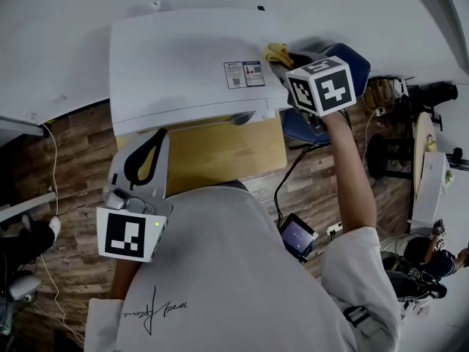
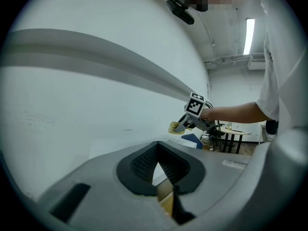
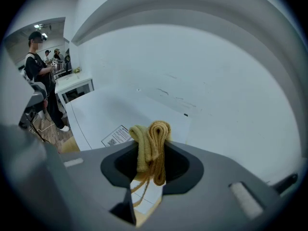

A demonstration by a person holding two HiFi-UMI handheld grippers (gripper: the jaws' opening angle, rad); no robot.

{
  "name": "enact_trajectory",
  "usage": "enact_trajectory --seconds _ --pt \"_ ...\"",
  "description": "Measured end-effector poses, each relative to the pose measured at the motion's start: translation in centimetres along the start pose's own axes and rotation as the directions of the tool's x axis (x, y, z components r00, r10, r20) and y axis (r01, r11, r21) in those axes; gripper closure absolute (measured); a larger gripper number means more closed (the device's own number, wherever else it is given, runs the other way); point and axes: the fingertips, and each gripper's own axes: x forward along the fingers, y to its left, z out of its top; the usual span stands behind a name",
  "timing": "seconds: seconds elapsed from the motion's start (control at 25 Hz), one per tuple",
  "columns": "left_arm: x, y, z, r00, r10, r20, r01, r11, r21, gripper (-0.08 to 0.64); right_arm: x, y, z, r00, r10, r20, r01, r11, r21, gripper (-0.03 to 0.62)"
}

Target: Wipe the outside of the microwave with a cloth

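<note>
Right tongs (image 3: pixel 152 154) pinching cloth (image 3: pixel 153 141) over microwave (image 3: pixel 108 113), left tongs (image 2: pixel 163 183) closed

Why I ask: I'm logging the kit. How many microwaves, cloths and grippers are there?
microwave: 1
cloth: 1
grippers: 2, the left gripper and the right gripper
total: 4
</note>
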Motion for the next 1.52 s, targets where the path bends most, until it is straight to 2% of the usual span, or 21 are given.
enact_trajectory --seconds 0.2,0.4,0.76,1.08,1.52 --pt "0.7 -0.5 -0.3 1.000 -0.023 -0.009 0.023 1.000 -0.005 0.565 -0.1 -2.2 -3.5 0.995 -0.076 -0.071 0.075 0.997 -0.007 0.471" --pt "0.8 -0.2 -0.6 1.000 -0.023 -0.018 0.023 1.000 -0.004 0.565 1.1 -2.7 -5.7 0.980 -0.145 -0.133 0.135 0.988 -0.079 0.471" --pt "-0.7 0.8 -0.6 1.000 0.016 -0.002 -0.016 1.000 -0.023 0.565 1.3 -1.4 -5.8 0.978 -0.161 -0.131 0.154 0.986 -0.062 0.471" --pt "-2.2 2.1 -1.6 0.999 0.050 -0.016 -0.051 0.998 -0.037 0.565 1.9 0.6 -4.9 0.979 -0.161 -0.122 0.150 0.985 -0.090 0.471" --pt "-2.8 2.0 -1.5 0.999 0.046 -0.003 -0.046 0.998 -0.030 0.565 2.3 3.2 -3.4 0.987 -0.131 -0.095 0.122 0.988 -0.095 0.471"
